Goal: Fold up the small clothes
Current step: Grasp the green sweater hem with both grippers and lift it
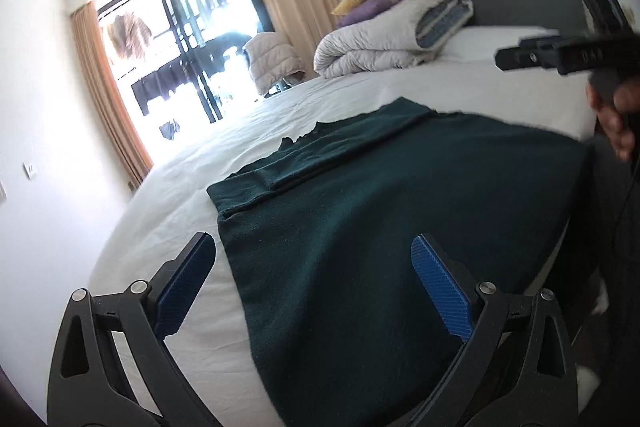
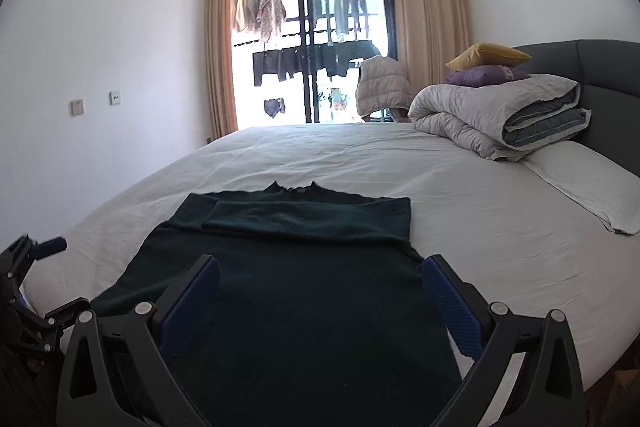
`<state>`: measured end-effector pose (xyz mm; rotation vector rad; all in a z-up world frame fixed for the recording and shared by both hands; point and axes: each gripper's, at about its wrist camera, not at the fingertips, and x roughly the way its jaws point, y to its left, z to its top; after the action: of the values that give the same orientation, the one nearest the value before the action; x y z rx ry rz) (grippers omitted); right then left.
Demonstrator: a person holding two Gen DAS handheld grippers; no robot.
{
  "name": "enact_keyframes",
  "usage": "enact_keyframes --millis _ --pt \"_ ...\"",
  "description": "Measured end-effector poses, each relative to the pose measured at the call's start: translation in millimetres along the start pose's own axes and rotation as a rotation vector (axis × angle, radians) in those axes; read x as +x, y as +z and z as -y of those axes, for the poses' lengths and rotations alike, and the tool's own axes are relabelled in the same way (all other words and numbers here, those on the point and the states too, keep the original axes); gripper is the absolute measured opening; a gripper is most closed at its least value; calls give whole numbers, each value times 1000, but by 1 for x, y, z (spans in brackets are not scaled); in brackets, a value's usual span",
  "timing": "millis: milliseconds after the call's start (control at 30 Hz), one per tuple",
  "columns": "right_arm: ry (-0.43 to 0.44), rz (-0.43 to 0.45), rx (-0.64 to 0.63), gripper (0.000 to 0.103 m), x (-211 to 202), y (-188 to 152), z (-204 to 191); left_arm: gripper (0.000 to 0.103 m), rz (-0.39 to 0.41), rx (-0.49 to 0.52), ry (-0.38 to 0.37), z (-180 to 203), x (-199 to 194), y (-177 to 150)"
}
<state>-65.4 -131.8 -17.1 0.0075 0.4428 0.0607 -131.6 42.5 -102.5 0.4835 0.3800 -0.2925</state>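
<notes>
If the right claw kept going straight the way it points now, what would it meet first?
Most likely the dark green garment spread on the bed: the open right claw angles down over it with nothing between. Exact contact depth is unclear.

A garment (image 2: 296,307) lies flat on the bed (image 2: 400,187) at its near edge, sleeves folded across its far part, while a folded quilt (image 2: 492,111) bearing two stacked cushions (image 2: 486,67) sits at the far right corner against the headboard (image 2: 600,67), beside a pillow (image 2: 588,183).
</notes>
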Motion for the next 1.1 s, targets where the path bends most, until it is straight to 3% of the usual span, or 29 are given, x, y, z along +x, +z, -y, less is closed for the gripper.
enact_keyframes --millis 100,367,467,567,800,900,1000,1067,1100 --pt "30 -53 -62 103 -4 -18 -16 100 -20 121 -45 17 -15 -17" --pt "29 -173 -51 101 4 -47 -22 100 -50 487 -36 55 -27 -65" --pt "37 -175 -47 101 5 -49 -26 100 -54 624 -13 63 -23 -81" --pt "39 -171 -48 100 5 -50 -29 100 -42 734 57 66 -18 -95" --pt "43 -182 -26 98 6 -51 -27 100 17 887 154 61 -14 -118" --pt "44 -186 -16 97 7 -51 -25 82 20 891 162 52 -10 -120" --pt "49 -191 -29 93 7 -52 -27 55 2 818 133 42 -5 -108" --pt "51 -192 -50 91 6 -52 -29 31 -12 776 116 36 -2 -99" --pt "53 -193 -66 90 5 -51 -30 31 -13 756 107 34 -2 -94"
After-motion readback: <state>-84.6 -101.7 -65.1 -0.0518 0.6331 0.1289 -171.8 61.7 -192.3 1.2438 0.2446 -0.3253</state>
